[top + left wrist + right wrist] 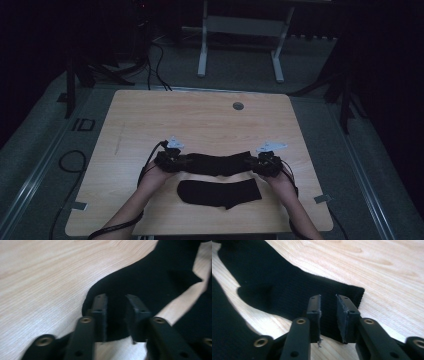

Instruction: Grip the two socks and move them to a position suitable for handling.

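Note:
A black sock [215,163] lies stretched across the wooden table [200,120] between my two grippers. My left gripper [175,161] sits at the sock's left end. In the left gripper view its jaws [116,300] stand apart over the rounded end of the sock [150,277], with cloth in the gap and the pads not pressing on it. My right gripper [261,164] is at the right end. Its jaws [328,298] are parted over the straight cuff edge of the sock [287,290]. A second black sock [220,193] lies flat nearer the person.
A small round grommet [238,106] is set in the table near its far edge. A white frame [240,30] stands on the floor beyond the table. Cables [70,162] trail on the floor at the left. The room around is dark.

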{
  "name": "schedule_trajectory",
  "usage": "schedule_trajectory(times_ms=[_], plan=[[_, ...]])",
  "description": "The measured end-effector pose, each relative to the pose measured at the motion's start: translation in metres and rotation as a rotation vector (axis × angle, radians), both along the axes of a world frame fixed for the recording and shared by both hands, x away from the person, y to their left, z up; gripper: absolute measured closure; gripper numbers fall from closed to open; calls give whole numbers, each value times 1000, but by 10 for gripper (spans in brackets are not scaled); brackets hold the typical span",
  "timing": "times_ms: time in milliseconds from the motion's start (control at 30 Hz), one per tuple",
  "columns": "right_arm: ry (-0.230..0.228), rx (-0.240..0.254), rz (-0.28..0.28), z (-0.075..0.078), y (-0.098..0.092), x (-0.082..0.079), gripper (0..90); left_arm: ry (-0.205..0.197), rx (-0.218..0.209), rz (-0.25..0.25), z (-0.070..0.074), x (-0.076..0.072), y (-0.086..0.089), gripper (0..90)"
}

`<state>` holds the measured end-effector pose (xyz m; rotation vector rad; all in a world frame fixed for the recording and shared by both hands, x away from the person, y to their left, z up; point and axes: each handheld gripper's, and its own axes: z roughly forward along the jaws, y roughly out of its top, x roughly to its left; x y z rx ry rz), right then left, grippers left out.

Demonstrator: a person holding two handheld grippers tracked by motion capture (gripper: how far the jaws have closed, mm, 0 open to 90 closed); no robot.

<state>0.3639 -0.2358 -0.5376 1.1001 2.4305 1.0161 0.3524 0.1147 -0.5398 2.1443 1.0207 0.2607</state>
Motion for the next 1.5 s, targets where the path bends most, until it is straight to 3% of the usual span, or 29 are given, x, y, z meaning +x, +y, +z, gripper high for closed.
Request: schedule_trajectory(times_ms=[100, 200, 300, 533, 600, 700, 800, 900, 1000, 1167, 1333, 1500], plan=[[-3, 10, 14, 7, -1, -6, 639, -11, -14, -10, 6, -10, 4, 599], [-1, 9, 16, 11, -3, -16, 534, -20, -2, -29, 10, -23, 6, 540], [10, 29, 8, 12, -7, -24, 491, -22, 1, -47, 13, -35, 10, 497], [4, -17, 13, 5, -12, -45, 464, -5, 3, -61, 7, -55, 16, 482], [14, -7, -5, 3, -14, -48, 456, -4, 10, -61, 4, -59, 17, 482], [31, 5, -23, -2, -16, -52, 445, 9, 17, -61, -2, -64, 18, 482], [26, -27, -39, -6, -15, -57, 443, 28, 22, -57, -10, -68, 18, 483], [33, -6, -49, -8, -17, -61, 443, 33, 43, -57, -16, -71, 17, 484], [23, -36, -49, -11, -14, -65, 444, 29, 52, -53, -19, -73, 16, 513], [15, -94, -48, -17, -10, -67, 465, 22, 45, -53, -21, -76, 16, 598], [24, -83, -14, -17, -7, -69, 672, 24, 30, -62, -23, -77, 14, 741], [14, -106, 13, -16, -1, -72, 830, 22, 33, -56, -21, -78, 11, 855]])
